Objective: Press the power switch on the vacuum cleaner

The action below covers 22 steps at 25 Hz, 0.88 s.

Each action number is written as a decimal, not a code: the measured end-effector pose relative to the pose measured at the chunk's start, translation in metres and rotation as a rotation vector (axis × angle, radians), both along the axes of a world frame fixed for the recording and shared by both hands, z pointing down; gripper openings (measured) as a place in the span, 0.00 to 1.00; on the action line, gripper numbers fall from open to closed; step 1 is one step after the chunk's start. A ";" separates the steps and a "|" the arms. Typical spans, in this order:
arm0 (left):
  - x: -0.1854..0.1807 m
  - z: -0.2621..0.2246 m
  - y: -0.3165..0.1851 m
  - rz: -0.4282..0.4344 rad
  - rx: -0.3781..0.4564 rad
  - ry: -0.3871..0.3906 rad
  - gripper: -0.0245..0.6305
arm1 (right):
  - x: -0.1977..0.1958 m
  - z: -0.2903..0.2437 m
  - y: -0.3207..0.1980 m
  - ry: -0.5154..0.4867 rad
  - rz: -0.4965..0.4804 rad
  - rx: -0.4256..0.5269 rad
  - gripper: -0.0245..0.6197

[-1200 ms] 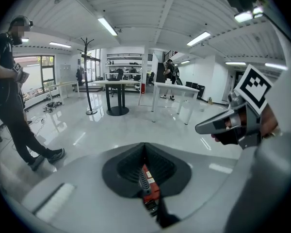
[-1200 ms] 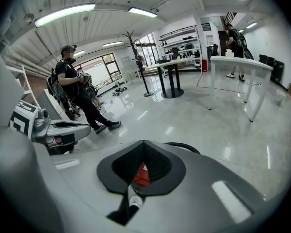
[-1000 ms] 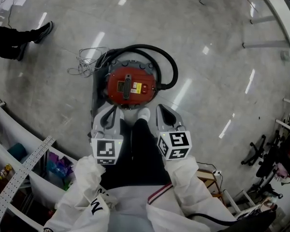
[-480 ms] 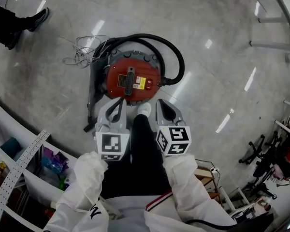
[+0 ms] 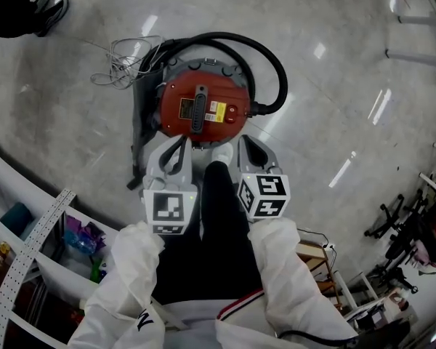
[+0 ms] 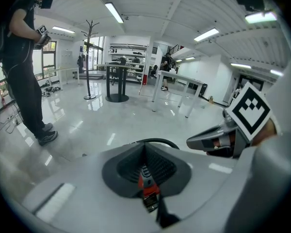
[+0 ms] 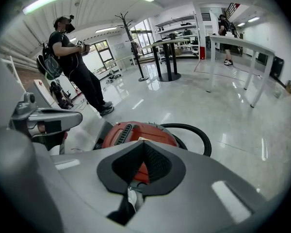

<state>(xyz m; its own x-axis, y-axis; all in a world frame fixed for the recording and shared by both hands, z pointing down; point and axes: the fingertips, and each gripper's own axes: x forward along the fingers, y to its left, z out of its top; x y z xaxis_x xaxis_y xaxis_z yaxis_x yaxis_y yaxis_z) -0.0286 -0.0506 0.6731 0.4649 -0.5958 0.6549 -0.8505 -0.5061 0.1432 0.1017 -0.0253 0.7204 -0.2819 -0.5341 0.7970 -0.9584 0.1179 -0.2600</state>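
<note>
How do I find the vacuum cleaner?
On the grey floor, ahead of the left claw and right claw, sits the vacuum cleaner, a round drum ringed by a black hose. Its red top sets it apart from the tangled wire beside it.

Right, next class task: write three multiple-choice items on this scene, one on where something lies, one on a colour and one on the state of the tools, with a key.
1. Where does the black hose run?
A) curving round the far and right sides of the vacuum cleaner
B) coiled on top of its lid
C) held in a tool

2. What colour is the vacuum cleaner's lid?
A) blue
B) red
C) green

3. How are the left tool and the right tool?
A) both shut, holding nothing
B) both wide open
C) the left one shut on the hose

Key:
1 A: the head view shows the hose arcing from behind the cleaner to its right side.
2 B: the lid is red in the head view and the right gripper view.
3 A: each gripper view shows its jaws together with nothing between them.
</note>
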 end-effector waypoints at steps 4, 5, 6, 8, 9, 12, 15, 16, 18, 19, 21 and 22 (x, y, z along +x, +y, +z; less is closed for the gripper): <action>0.002 0.007 0.002 -0.001 -0.011 0.000 0.04 | -0.001 0.013 -0.002 0.001 -0.009 -0.014 0.04; 0.002 0.008 0.001 -0.003 -0.012 0.001 0.04 | -0.001 0.016 -0.004 0.002 -0.014 -0.015 0.04; 0.003 0.010 0.000 -0.007 -0.013 0.004 0.04 | -0.001 0.019 -0.006 0.003 -0.019 -0.016 0.04; 0.005 0.011 0.000 -0.015 -0.016 0.009 0.04 | -0.002 0.026 -0.007 0.005 -0.028 -0.025 0.04; 0.006 0.011 0.000 -0.017 -0.019 0.012 0.04 | -0.002 0.029 -0.007 0.006 -0.031 -0.032 0.04; 0.007 0.013 0.000 -0.022 -0.023 0.017 0.04 | -0.003 0.039 -0.007 0.010 -0.045 -0.051 0.04; 0.006 0.015 -0.002 -0.029 -0.027 0.016 0.04 | -0.004 0.049 -0.009 0.018 -0.059 -0.064 0.04; 0.006 0.015 -0.002 -0.030 -0.029 0.016 0.04 | -0.004 0.053 -0.009 0.021 -0.063 -0.069 0.04; 0.006 0.015 -0.001 -0.033 -0.032 0.018 0.04 | -0.003 0.060 -0.007 0.030 -0.070 -0.081 0.04; 0.006 0.015 -0.001 -0.034 -0.034 0.019 0.04 | -0.002 0.063 -0.006 0.034 -0.072 -0.089 0.04; 0.006 0.014 -0.001 -0.034 -0.035 0.019 0.04 | -0.001 0.068 -0.005 0.039 -0.076 -0.101 0.04; 0.007 0.014 -0.001 -0.034 -0.036 0.019 0.04 | -0.001 0.070 -0.005 0.040 -0.077 -0.106 0.04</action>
